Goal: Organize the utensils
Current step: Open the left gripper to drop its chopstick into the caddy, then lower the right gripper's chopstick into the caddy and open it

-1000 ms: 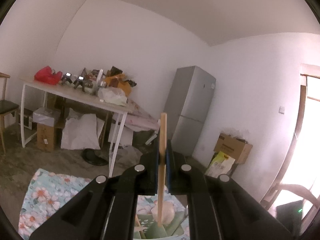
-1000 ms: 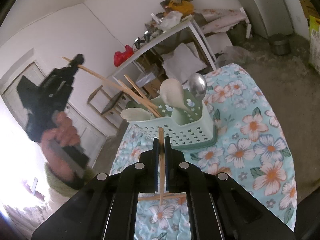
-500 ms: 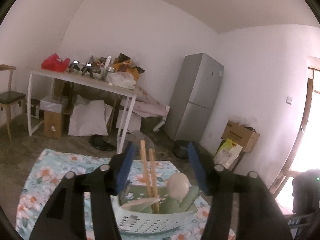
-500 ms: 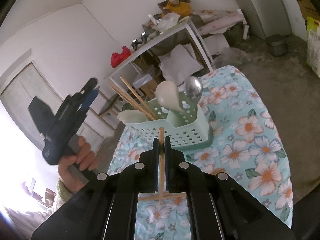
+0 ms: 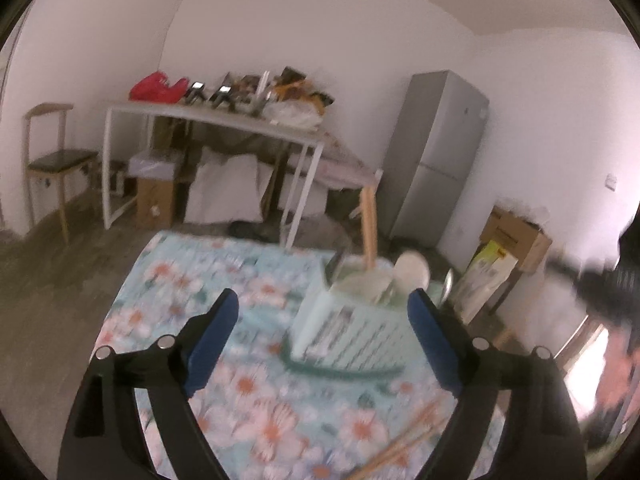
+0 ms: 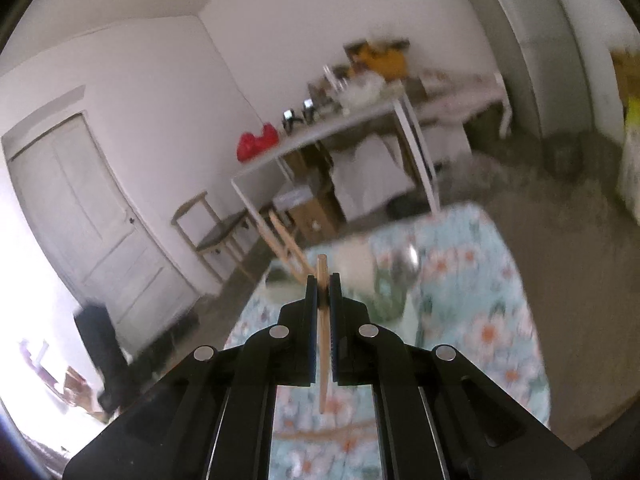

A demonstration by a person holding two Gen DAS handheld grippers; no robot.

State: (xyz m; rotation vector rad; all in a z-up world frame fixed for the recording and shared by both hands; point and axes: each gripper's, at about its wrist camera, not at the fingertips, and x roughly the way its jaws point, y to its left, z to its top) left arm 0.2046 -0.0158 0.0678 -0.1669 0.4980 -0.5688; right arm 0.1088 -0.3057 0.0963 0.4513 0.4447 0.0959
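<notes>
A pale green perforated basket [image 5: 352, 328] stands on the floral tablecloth [image 5: 256, 280] and holds wooden chopsticks [image 5: 368, 232], a white spoon [image 5: 412, 272] and a metal spoon [image 6: 404, 260]. My left gripper [image 5: 324, 340] is open and empty, just in front of the basket. My right gripper [image 6: 322, 280] is shut on a wooden chopstick [image 6: 322, 344], held upright above the cloth near the basket [image 6: 380, 292]. More chopsticks [image 5: 404, 444] lie loose on the cloth at the lower right of the left wrist view, and one shows under the right gripper [image 6: 324, 432]. Both views are blurred.
A white table [image 5: 216, 120] piled with clutter stands by the far wall, with boxes and bags under it. A grey fridge [image 5: 436, 152] is to its right, a wooden chair [image 5: 52, 160] to its left, and cardboard boxes [image 5: 512, 236] further right.
My left gripper let go of its chopstick into the basket, opened, and drew back and down. My right gripper lifted and swung toward the basket, still holding its chopstick.
</notes>
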